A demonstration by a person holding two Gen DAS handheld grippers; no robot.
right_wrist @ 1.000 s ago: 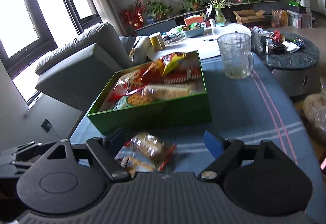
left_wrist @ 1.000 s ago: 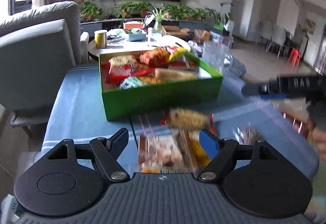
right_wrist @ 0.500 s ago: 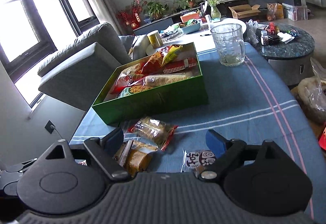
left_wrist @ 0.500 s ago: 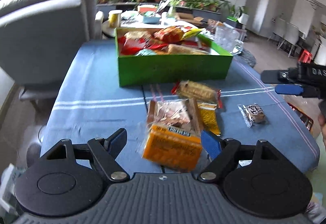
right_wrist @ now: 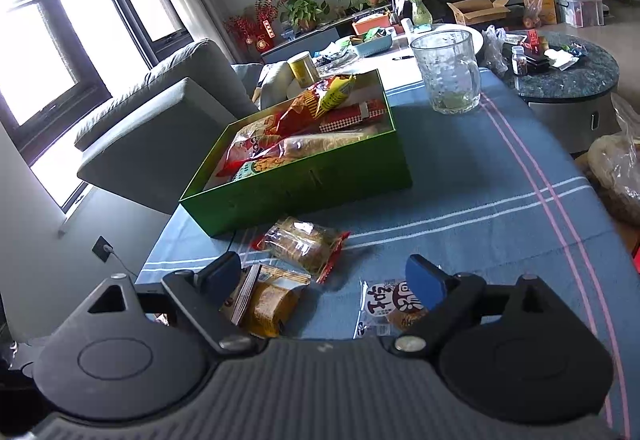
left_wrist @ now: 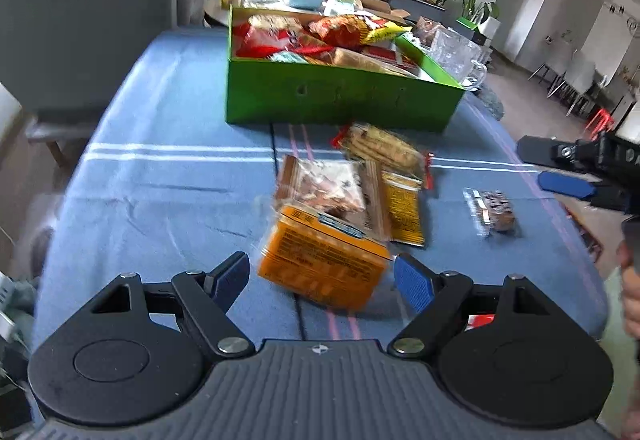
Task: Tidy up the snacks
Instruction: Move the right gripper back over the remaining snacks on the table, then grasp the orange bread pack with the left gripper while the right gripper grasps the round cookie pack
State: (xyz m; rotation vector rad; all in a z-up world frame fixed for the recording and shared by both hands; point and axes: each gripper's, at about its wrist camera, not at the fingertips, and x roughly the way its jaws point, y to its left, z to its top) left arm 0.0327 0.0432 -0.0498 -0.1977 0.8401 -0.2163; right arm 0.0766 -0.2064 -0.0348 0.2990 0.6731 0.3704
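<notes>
Several loose snack packets (left_wrist: 352, 183) are spread on the blue tablecloth (left_wrist: 152, 167) in front of the green box (left_wrist: 340, 95), which is already filled with snacks. An orange packet (left_wrist: 324, 264) is framed, ungripped, by the wide-open left gripper (left_wrist: 322, 280). Nothing is held by the spread right gripper (right_wrist: 324, 276).

The orange pack (left_wrist: 324, 264) near the left camera is blurry, so its words can't be read. The right gripper (left_wrist: 576, 175) is cut off at the edge, maybe open.
</notes>
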